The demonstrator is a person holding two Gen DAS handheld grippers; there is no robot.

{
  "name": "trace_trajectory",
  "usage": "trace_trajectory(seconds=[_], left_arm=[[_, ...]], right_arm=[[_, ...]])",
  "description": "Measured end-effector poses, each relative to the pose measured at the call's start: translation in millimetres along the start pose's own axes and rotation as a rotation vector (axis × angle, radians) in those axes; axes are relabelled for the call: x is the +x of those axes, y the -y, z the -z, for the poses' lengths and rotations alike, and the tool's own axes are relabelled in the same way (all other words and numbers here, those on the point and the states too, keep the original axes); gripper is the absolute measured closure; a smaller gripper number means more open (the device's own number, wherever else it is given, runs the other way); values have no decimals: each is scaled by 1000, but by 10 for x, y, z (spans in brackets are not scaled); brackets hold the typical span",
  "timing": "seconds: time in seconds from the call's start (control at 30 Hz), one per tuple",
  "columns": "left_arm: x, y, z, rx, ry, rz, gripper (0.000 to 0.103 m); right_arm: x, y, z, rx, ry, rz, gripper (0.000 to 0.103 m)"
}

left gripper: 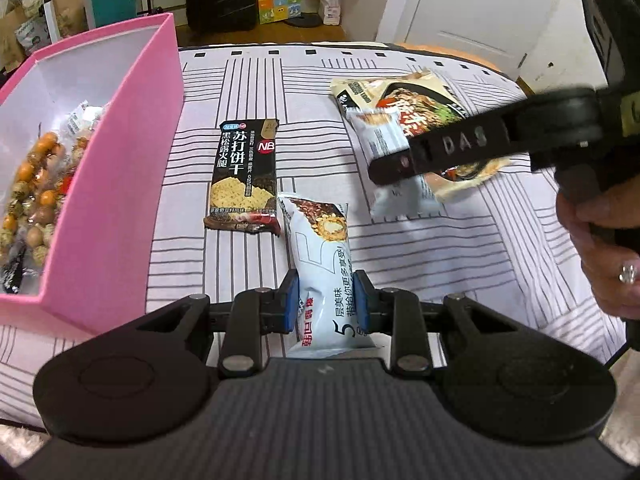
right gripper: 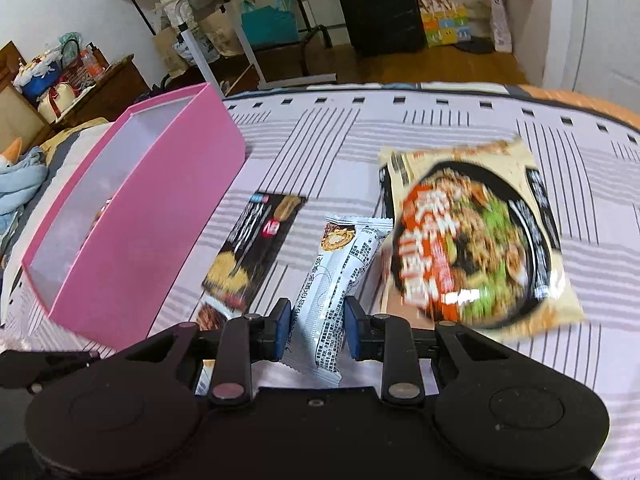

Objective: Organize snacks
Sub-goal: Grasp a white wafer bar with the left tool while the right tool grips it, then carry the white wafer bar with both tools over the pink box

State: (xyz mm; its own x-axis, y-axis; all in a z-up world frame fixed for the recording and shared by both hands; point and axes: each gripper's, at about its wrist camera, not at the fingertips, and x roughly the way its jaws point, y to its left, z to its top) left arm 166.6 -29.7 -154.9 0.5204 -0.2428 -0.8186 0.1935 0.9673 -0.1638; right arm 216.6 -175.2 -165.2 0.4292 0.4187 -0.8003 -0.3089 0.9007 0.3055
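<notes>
The left gripper (left gripper: 326, 300) is pinching a white snack bar (left gripper: 320, 264) between its blue pads, while the right gripper (right gripper: 316, 320) is clamping a second white snack packet (right gripper: 340, 276). Beyond them, a black cracker pack (left gripper: 244, 176) and a noodle packet (right gripper: 476, 240) are lying on the striped bedspread (left gripper: 460, 264), beside a pink box (left gripper: 120, 200) already holding snacks.

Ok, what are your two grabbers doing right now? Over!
Left hand-held gripper shut on a white snack pack. Right hand-held gripper shut on another white snack pack. Pink box open, path clear. Black cracker pack and noodle bag still out.
</notes>
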Motion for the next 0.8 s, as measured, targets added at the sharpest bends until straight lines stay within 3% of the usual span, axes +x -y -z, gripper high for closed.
trace_trajectory(seconds=[0.53,0.8], left_arm=[[-743,-78,345,41,-53,23,76],[-1259,-256,333,55,-1,34,76]], right_arm=[[-890,-525,691,-17,64,-107,71],[-1323,-789,687,-54,111,-170,70]])
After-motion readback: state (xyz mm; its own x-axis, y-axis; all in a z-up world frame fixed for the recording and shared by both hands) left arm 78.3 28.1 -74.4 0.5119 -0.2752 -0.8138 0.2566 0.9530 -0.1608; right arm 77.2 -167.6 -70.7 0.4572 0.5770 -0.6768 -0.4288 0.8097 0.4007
